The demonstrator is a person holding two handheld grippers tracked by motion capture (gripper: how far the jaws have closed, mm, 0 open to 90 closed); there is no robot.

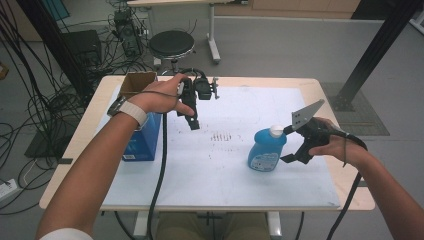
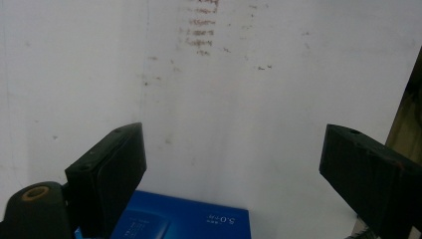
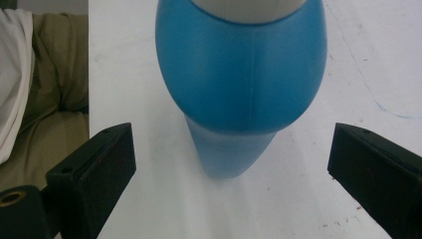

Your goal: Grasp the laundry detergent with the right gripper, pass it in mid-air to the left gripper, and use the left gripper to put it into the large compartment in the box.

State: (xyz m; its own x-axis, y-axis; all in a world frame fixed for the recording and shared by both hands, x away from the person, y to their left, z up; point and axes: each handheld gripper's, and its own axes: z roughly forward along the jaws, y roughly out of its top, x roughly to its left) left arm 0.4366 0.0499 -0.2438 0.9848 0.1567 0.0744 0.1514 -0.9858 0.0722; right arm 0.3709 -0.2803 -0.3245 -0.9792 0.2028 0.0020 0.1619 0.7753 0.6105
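A blue bottle (image 1: 267, 150) with a white cap stands upright on the white mat (image 1: 225, 175), right of centre. My right gripper (image 1: 288, 145) is just to its right, level with it. In the right gripper view the bottle (image 3: 241, 74) is ahead of and between the wide-apart jaws of the right gripper (image 3: 232, 144), which do not touch it. My left gripper (image 1: 194, 122) hangs open over the mat at the back left, pointing down, beside a blue box (image 1: 145, 140). The left gripper view has that box (image 2: 184, 219) below the empty left gripper (image 2: 234, 144).
A brown open carton (image 1: 137, 82) sits at the back of the blue box. Faint pen marks (image 1: 222, 136) dot the mat's middle. Beyond the table stand a black stool (image 1: 171, 44), floor cables (image 1: 45, 105) at left and a black post (image 1: 375, 50) at right.
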